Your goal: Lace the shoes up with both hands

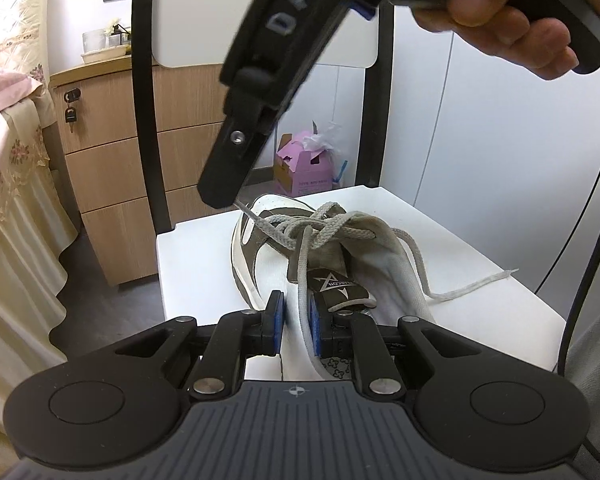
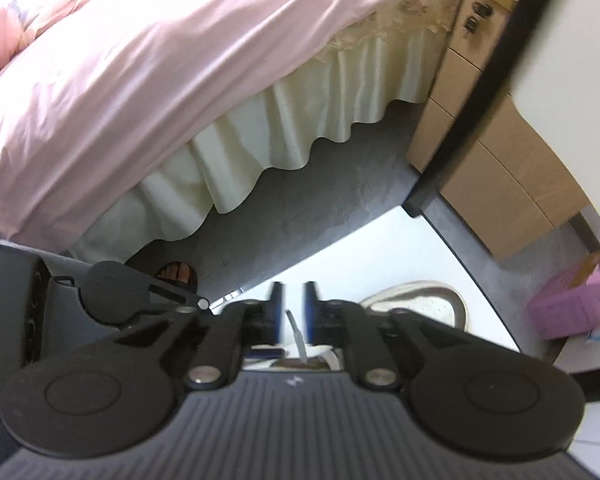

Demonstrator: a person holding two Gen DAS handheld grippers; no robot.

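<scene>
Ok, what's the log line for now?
white sneaker on white chair | left gripper: jaws apart around grey lace | right gripper: jaws apart around lace tip

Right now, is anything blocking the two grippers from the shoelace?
Nothing visible does. The left gripper has a strand of the shoelace between its pads, and the right gripper is right at the lace tip over the shoe.

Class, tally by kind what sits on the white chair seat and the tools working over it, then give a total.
Shoe: 1
Shoelace: 1
Grippers: 2, left gripper, right gripper
Total: 4
</scene>
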